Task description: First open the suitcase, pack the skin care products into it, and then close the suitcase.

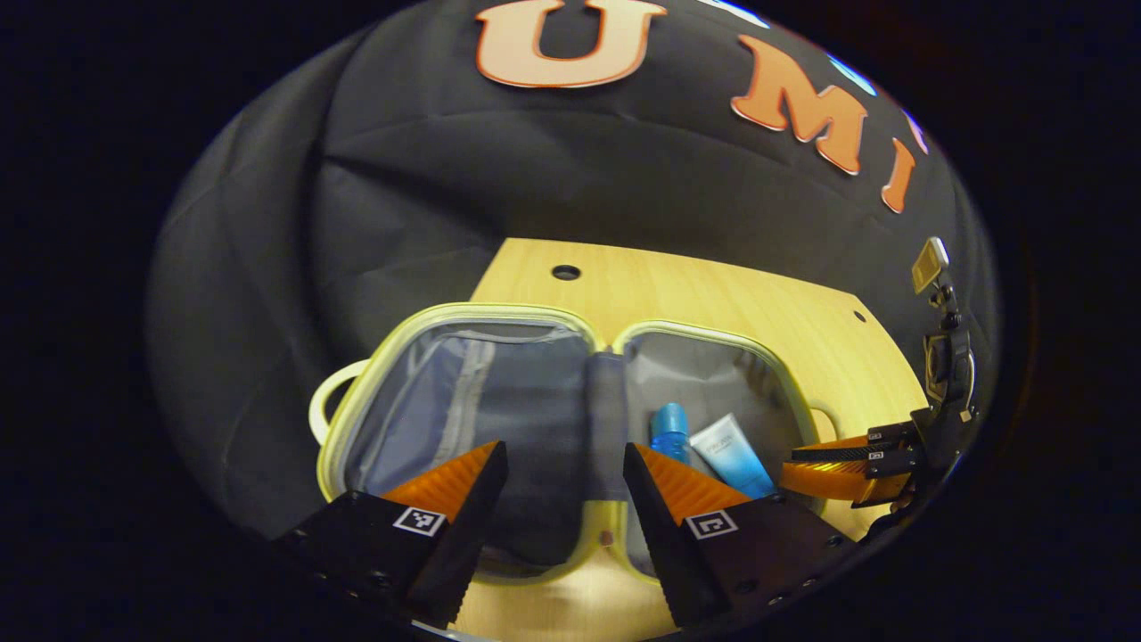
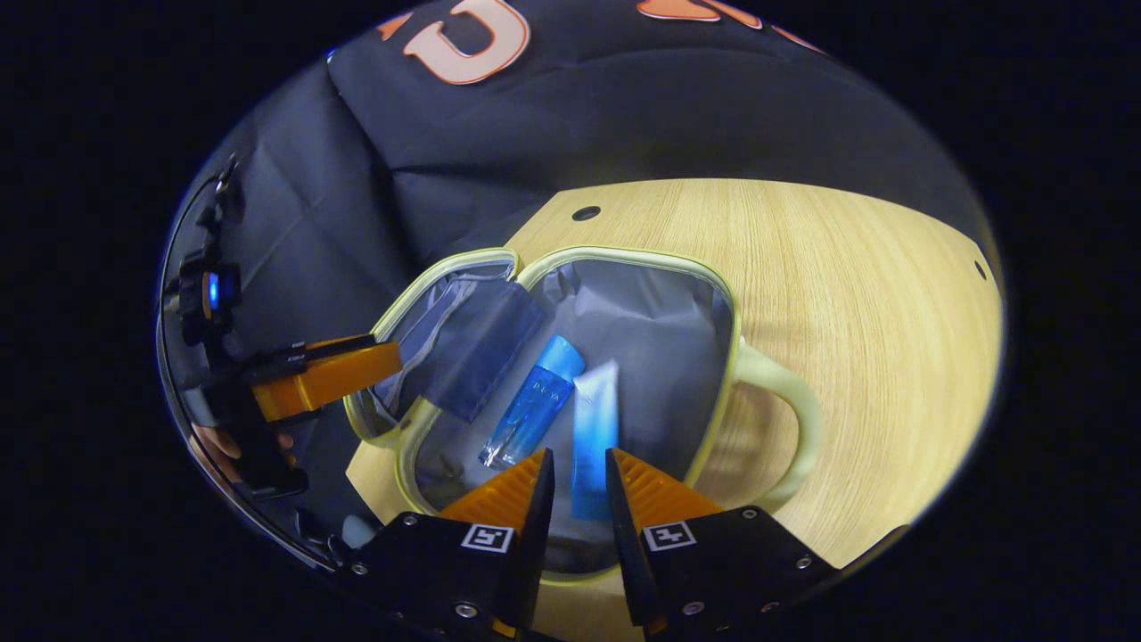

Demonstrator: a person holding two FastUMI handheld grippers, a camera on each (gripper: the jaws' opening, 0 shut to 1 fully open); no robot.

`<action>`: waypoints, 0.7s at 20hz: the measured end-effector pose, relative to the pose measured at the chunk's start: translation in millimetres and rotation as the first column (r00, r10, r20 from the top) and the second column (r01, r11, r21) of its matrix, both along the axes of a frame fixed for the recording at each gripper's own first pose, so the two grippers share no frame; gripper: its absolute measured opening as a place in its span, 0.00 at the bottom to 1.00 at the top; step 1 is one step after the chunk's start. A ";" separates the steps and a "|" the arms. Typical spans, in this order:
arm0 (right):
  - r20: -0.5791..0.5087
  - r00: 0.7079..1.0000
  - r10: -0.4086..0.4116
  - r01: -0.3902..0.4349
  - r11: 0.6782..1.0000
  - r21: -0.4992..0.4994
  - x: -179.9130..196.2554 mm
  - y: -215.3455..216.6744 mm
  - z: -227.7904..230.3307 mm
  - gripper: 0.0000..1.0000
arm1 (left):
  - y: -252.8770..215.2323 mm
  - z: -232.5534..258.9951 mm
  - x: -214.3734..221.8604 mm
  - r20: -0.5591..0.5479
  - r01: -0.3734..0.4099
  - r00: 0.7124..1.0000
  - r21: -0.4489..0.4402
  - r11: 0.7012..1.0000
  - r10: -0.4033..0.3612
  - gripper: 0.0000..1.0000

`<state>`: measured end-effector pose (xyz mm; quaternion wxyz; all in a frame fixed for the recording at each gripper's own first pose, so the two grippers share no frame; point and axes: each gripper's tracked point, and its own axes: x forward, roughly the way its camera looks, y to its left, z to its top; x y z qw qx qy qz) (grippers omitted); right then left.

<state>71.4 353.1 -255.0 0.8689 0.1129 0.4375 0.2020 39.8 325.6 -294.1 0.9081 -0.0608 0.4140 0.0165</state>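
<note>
With bottle (image 2: 532, 412) and tube (image 2: 595, 437) lying in the open suitcase (image 2: 624, 259), packing looks done; the left gripper (image 1: 565, 477), fingers wide apart, and the right gripper (image 2: 579, 486), fingers narrowly apart and empty, must next fold the left half over.

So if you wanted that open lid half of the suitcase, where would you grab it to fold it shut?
Probably the handle on the open half's outer edge, approached from outside the suitcase. It sticks out as a loop, farthest from the hinge, giving the left gripper something to pinch.
</note>
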 end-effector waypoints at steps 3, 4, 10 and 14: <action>-0.015 1.000 -0.008 0.008 1.000 0.005 5.4 10.7 -6.7 0.36 | 30.6 2.4 -7.6 0.017 -0.069 0.997 0.017 0.997 0.069 0.82; -0.002 1.000 -0.018 0.018 1.000 0.003 6.1 9.0 -3.7 0.35 | 41.9 4.2 -7.2 0.027 -0.097 0.995 0.022 0.995 0.096 0.82; 0.108 0.986 -0.129 0.130 0.992 0.002 26.8 -21.8 34.5 0.35 | 100.3 11.8 -10.7 0.081 -0.235 0.969 0.034 0.971 0.232 0.92; 0.171 0.957 -0.236 0.238 0.971 0.008 37.8 -66.5 72.0 0.58 | 136.4 9.2 -8.0 0.104 -0.318 0.943 0.011 0.948 0.315 0.94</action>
